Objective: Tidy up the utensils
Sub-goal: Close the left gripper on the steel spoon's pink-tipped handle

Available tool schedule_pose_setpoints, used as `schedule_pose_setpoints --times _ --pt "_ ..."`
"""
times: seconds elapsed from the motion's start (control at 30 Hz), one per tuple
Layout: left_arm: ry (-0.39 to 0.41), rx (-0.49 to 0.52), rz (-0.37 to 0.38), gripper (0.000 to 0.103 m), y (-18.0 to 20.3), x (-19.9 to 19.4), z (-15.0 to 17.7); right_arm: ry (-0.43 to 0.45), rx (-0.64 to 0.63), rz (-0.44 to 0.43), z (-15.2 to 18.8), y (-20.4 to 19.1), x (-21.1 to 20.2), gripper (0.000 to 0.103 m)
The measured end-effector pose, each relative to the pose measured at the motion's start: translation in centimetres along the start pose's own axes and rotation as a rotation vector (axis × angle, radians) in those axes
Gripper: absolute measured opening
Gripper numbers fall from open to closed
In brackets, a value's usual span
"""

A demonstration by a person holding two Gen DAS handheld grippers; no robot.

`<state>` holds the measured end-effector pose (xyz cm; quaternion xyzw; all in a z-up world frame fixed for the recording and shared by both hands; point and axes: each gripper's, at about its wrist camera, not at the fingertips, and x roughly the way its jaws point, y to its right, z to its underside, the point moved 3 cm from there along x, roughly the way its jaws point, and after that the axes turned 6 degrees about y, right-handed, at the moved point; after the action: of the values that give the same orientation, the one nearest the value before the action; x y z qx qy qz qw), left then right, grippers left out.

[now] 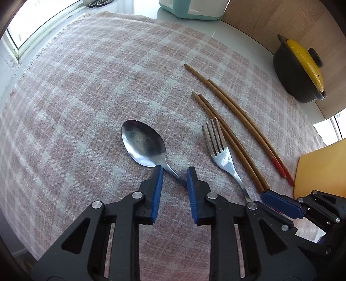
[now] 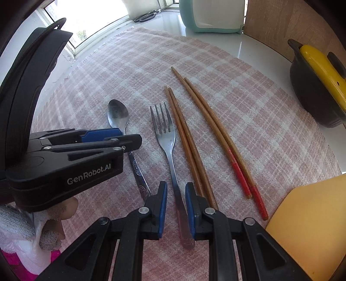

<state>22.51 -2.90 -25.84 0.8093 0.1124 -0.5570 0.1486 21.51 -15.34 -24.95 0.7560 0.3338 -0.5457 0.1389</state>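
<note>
Pink-and-white checked cloth (image 2: 248, 112) covers the worktop (image 1: 218, 30); all utensils lie on it in a rough row. L to R in the right wrist view: spoon (image 2: 117, 114), fork (image 2: 165, 138), plain wooden chopsticks (image 2: 188, 147), red-tipped chopsticks (image 2: 218, 131). Fork sits just beside the plain pair, which is apart from the red-tipped pair.

Left hand-held gripper (image 1: 174, 170) points steeply down over the spoon (image 1: 142, 142) neck; blue pads sit either side of the thin handle w/ a gap showing, so not pressing on it, jaws narrowly apart. Right hand-held gripper (image 2: 176, 188) straddles the fork handle; pads close to the metal but a sliver of cloth shows each side, so slightly apart, no clamp.

Off the cloth: black pot w/ yellow lid (image 1: 300, 69) at right, by a wood panel (image 1: 292, 19). Teal-and-white appliance (image 2: 213, 15) at the far edge. Yellow board (image 2: 309, 227) near right.
</note>
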Motion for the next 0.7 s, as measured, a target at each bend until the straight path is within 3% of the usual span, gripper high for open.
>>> schedule_pose_setpoints --times 0.4,0.7 --pt "-0.011 0.231 0.047 0.010 -1.6 -1.3 2.5 -0.025 -0.021 -0.002 -0.3 -0.8 0.8 0.016" --pt "-0.071 0.281 0.131 0.010 -6.2 -1.6 2.8 -0.073 -0.051 0.039 -1.5 -1.5 3.0 0.016"
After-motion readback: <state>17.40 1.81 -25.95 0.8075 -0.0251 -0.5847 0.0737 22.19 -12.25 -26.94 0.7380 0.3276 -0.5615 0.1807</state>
